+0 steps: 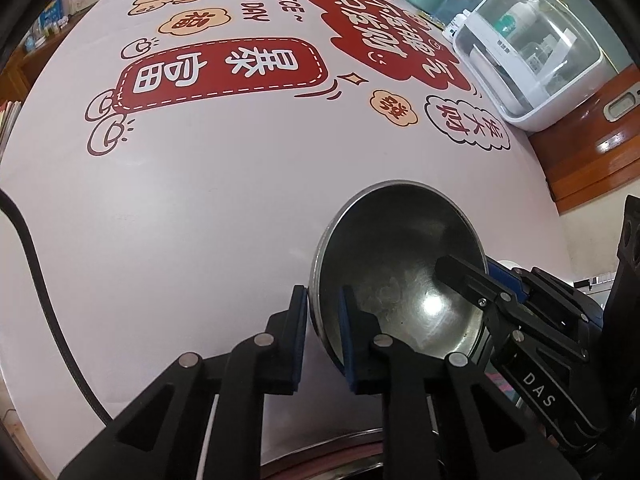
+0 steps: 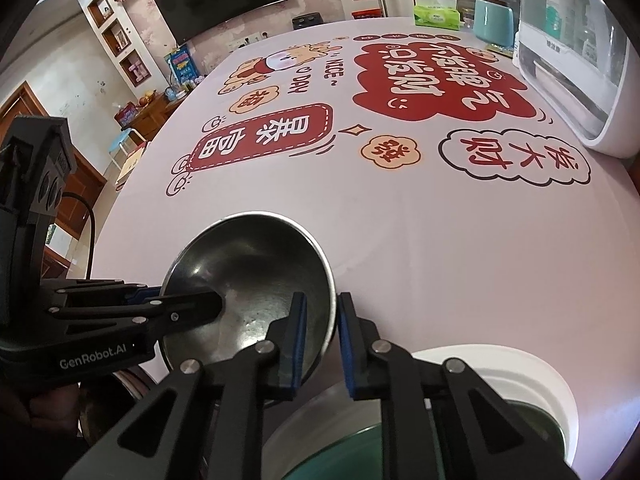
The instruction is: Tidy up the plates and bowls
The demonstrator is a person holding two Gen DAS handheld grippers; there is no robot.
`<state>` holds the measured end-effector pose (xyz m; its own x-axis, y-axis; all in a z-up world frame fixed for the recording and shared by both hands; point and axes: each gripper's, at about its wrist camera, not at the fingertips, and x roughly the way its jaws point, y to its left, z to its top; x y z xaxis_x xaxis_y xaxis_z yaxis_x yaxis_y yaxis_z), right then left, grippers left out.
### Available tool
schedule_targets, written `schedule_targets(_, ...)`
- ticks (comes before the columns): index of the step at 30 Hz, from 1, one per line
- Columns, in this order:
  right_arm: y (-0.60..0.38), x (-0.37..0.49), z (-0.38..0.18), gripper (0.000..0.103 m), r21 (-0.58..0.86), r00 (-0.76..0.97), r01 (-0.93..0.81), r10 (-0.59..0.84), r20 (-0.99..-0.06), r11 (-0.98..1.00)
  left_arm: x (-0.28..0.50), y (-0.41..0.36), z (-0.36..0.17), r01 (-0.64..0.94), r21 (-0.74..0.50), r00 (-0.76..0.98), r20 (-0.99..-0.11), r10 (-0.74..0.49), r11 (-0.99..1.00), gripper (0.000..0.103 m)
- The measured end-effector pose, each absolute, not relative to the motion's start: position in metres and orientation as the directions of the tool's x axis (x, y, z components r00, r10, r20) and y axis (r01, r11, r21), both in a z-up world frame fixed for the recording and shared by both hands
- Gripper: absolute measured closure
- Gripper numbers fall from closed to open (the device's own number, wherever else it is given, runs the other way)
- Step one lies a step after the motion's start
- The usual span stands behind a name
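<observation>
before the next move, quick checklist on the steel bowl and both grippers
1. Left gripper clamped on the steel bowl rim: ok, one finger inside, one outside.
2. Right gripper clamped on the opposite rim: ok.
3. Bowl empty: ok, nothing inside.
4. Bowl level: not ok, it looks tilted.
5. Bowl clear of the table: cannot tell.
6. White dish below the right gripper out of the way: cannot tell.

Tilted steel bowl [image 1: 400,276] above a white bowl [image 2: 520,372].
</observation>
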<state>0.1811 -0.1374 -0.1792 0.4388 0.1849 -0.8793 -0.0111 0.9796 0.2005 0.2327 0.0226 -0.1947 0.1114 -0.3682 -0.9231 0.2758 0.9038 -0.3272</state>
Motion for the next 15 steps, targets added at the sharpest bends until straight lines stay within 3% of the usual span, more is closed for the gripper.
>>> schedule_targets(15,-0.137,0.174,-0.163,0.09,0.21,0.493,-0.035,0.2,-0.847,0.977,0.225,0.032,-0.176,0.276,-0.335,0.165,-0.907,-0.388,0.901,0.089)
